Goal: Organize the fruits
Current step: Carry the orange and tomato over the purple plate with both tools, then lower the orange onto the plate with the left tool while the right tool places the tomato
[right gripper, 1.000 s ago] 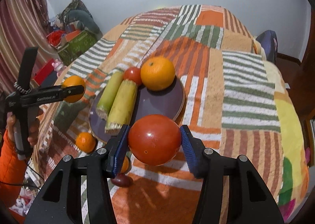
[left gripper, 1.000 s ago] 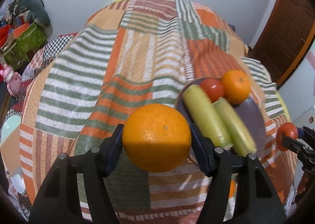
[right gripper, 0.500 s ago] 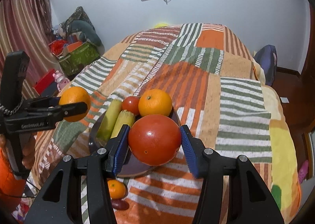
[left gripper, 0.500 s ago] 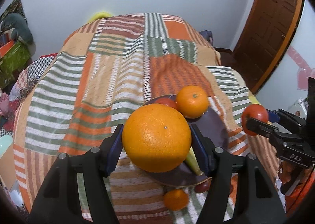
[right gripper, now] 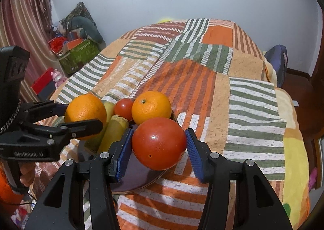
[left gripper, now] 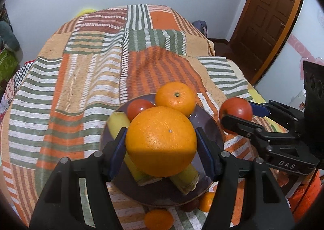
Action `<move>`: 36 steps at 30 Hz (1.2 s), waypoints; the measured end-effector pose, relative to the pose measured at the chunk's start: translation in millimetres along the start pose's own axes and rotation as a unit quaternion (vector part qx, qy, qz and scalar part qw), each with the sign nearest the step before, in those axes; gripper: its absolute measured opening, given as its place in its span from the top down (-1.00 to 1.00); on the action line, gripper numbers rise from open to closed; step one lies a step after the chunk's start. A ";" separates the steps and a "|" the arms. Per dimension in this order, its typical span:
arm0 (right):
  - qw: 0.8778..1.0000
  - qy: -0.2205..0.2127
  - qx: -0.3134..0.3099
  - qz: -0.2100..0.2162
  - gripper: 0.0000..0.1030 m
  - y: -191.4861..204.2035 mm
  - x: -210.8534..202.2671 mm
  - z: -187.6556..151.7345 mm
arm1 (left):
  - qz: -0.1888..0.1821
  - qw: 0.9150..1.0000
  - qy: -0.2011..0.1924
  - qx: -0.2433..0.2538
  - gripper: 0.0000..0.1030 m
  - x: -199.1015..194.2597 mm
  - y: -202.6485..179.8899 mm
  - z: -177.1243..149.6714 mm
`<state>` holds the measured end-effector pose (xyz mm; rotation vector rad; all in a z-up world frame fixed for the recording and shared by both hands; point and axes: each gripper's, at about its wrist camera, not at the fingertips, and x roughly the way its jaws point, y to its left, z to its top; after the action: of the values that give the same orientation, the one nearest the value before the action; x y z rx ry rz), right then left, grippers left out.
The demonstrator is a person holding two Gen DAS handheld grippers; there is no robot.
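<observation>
My left gripper [left gripper: 161,143] is shut on a large orange [left gripper: 161,141] and holds it above the dark purple plate [left gripper: 210,122]. The plate holds another orange [left gripper: 175,97], a small tomato [left gripper: 138,107] and two yellow-green stalk pieces [left gripper: 117,122]. My right gripper [right gripper: 159,145] is shut on a big red tomato [right gripper: 159,143] over the plate's right rim [right gripper: 141,177]. In the right wrist view the left gripper [right gripper: 85,116] with its orange [right gripper: 85,111] hangs at the left. In the left wrist view the right gripper [left gripper: 237,114] with its tomato [left gripper: 236,109] is at the right.
The plate lies on a bed with a striped patchwork blanket [left gripper: 81,80]. Two small oranges [left gripper: 159,219] [left gripper: 206,198] and a dark fruit [left gripper: 189,205] lie on the blanket by the plate's near rim. Boxes and clutter [right gripper: 77,56] stand left of the bed, a door [left gripper: 267,17] to the right.
Both grippers have moved in over the plate, the left with the orange from the plate's left side, the right with the tomato closer and lower. Both kept their grip.
</observation>
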<state>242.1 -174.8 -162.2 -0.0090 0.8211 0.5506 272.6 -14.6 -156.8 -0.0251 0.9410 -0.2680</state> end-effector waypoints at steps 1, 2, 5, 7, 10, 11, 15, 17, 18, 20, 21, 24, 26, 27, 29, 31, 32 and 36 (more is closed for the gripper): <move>1.000 0.004 -0.001 0.001 0.06 -0.5 3.1 -0.5 | -0.001 1.000 0.004 0.000 -0.26 4.3 -1.1 0.0; 1.000 0.007 -0.001 0.002 0.06 -1.6 5.3 -0.6 | -0.003 1.000 0.006 -0.001 -0.26 7.4 -1.5 0.1; 1.000 0.017 -0.004 0.004 0.06 -1.9 12.7 -1.6 | -0.007 1.000 0.012 0.001 -0.26 14.2 -2.6 0.7; 1.000 0.022 -0.004 0.006 0.06 -2.0 17.3 -1.6 | -0.008 1.000 0.015 0.004 -0.26 17.9 -3.5 1.5; 1.000 0.027 -0.005 0.007 0.06 -2.3 23.8 -0.9 | -0.009 1.000 0.021 0.004 -0.26 23.3 -3.0 3.1; 1.000 0.029 -0.006 0.008 0.06 -2.2 26.1 -0.8 | -0.010 1.000 0.019 0.002 -0.26 23.9 -1.9 3.9; 0.999 0.036 -0.006 0.009 0.06 -2.0 32.3 -0.8 | -0.015 1.000 0.019 -0.003 -0.26 26.7 1.6 6.1; 0.999 0.039 -0.007 0.008 0.06 -1.2 35.3 -0.5 | -0.015 1.000 0.018 -0.004 -0.26 26.8 2.2 6.3; 0.999 0.041 -0.008 0.007 0.06 -1.0 36.9 -0.4 | -0.015 1.000 0.017 -0.003 -0.26 26.7 2.1 6.3; 0.999 0.046 -0.009 0.008 0.05 -0.2 40.1 -0.3 | -0.018 1.000 0.013 -0.002 -0.28 24.8 1.5 6.7; 0.999 0.047 -0.010 0.009 0.04 -0.2 41.5 -0.2 | -0.019 1.000 0.009 0.000 -0.28 22.7 0.5 6.9; 0.999 0.052 -0.015 0.004 0.04 2.4 45.5 -1.8 | -0.014 1.000 0.002 0.011 -0.33 18.4 -3.8 6.9; 0.999 0.049 -0.015 0.006 0.03 2.9 44.5 -2.1 | -0.010 1.000 -0.002 0.017 -0.35 15.5 -6.4 5.7; 0.999 0.049 -0.014 0.007 0.03 3.4 43.6 -2.0 | -0.010 1.000 -0.002 0.018 -0.35 14.8 -6.8 5.3; 0.999 0.048 -0.015 0.006 0.03 4.7 42.6 -1.6 | -0.009 1.000 -0.003 0.015 -0.35 11.9 -6.1 4.6; 0.999 0.045 -0.017 0.001 0.03 5.5 39.7 -1.0 | -0.007 1.000 -0.006 0.011 -0.35 8.2 -4.8 4.3; 0.999 0.043 -0.017 -0.001 0.03 5.3 37.1 -0.6 | -0.005 1.000 -0.009 0.007 -0.35 4.1 -2.8 4.1; 0.999 0.033 -0.008 -0.002 0.03 2.9 26.1 0.6 | 0.004 1.000 -0.021 -0.001 -0.35 -11.9 4.0 1.7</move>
<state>255.5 -160.1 -179.4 -0.0435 0.8804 0.5548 268.1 -8.1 -146.8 -0.0290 0.8998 -0.2579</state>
